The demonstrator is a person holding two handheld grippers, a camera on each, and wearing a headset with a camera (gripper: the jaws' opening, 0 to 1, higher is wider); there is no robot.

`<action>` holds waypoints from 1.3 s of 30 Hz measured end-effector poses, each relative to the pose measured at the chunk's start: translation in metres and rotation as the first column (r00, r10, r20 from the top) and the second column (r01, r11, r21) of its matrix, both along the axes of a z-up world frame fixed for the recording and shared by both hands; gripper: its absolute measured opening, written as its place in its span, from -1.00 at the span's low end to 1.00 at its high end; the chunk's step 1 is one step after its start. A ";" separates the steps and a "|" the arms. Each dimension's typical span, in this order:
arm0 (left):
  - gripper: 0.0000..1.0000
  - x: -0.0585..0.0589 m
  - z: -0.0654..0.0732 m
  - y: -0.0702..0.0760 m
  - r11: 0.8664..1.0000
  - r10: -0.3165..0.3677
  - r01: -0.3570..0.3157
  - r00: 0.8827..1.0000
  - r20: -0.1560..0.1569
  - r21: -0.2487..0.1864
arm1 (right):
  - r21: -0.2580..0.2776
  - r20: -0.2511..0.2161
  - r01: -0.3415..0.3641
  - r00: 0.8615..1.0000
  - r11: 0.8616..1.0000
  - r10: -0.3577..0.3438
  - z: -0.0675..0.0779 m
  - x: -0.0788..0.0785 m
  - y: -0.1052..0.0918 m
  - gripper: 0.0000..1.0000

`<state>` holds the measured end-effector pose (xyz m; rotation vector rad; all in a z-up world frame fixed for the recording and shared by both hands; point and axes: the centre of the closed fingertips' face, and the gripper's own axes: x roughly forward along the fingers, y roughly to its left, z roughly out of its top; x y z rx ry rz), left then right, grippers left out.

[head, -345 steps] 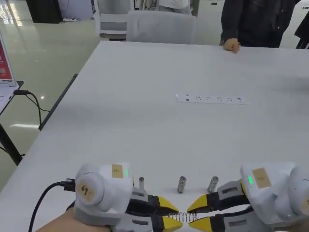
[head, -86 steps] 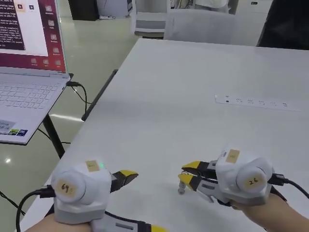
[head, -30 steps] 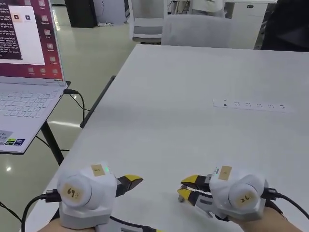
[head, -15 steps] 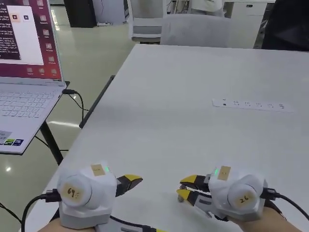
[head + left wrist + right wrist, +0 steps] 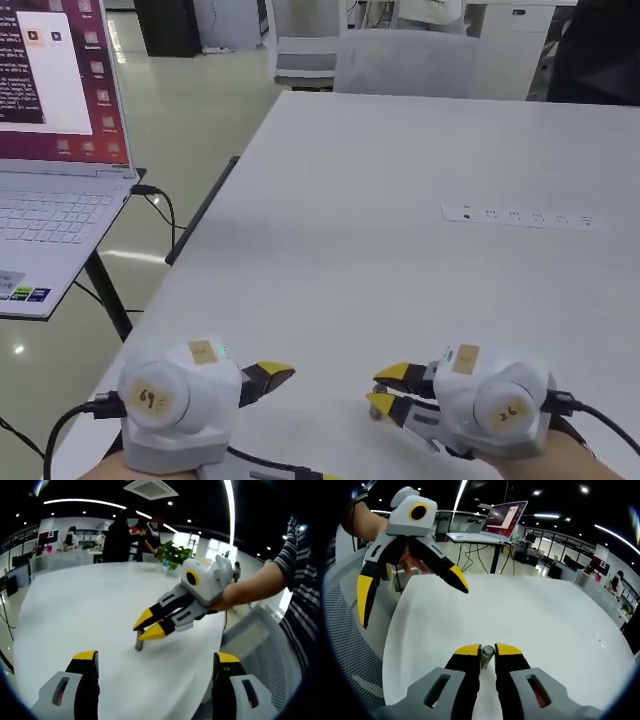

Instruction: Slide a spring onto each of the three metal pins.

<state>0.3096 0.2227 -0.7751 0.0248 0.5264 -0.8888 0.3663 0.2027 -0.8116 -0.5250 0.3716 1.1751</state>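
White table (image 5: 400, 180) beside a laptop (image 5: 50, 150): right hand-held gripper (image 5: 487, 649) seemingly pinches a spring (image 5: 486, 659), left hand-held gripper (image 5: 156, 656) gapes.

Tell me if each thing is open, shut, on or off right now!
left claw: open, holding nothing.
right claw: shut on the spring.
spring: standing upright, pinched between the right claw's tips.
laptop: lid open, screen lit.

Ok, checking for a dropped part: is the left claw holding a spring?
No, the left claw stands wide open with nothing between its jaws.
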 end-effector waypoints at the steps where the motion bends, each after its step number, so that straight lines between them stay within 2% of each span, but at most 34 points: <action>1: 0.83 0.000 0.000 0.000 1.000 0.000 0.000 1.000 0.000 0.001 | 0.000 -0.001 0.001 1.000 1.000 -0.001 0.000 0.000 0.000 -0.84; 11: 0.84 0.003 0.003 -0.008 1.000 -0.010 0.010 1.000 0.011 -0.004 | 0.000 -0.004 0.002 1.000 1.000 -0.002 0.000 0.000 -0.001 -0.84; 25: 0.83 0.002 0.005 -0.008 1.000 -0.009 0.009 1.000 0.014 -0.004 | 0.005 -0.015 0.012 1.000 1.000 -0.012 0.001 -0.001 -0.001 -0.82; 31: 0.84 0.001 0.006 -0.008 1.000 -0.012 0.012 1.000 0.015 0.001 | 0.015 -0.016 0.018 1.000 1.000 -0.017 0.005 0.000 -0.001 -0.77; 39: 0.85 0.005 0.009 -0.011 1.000 -0.008 0.008 1.000 0.023 0.007 | 0.038 -0.017 0.034 0.999 0.999 -0.033 0.016 0.000 -0.008 -0.68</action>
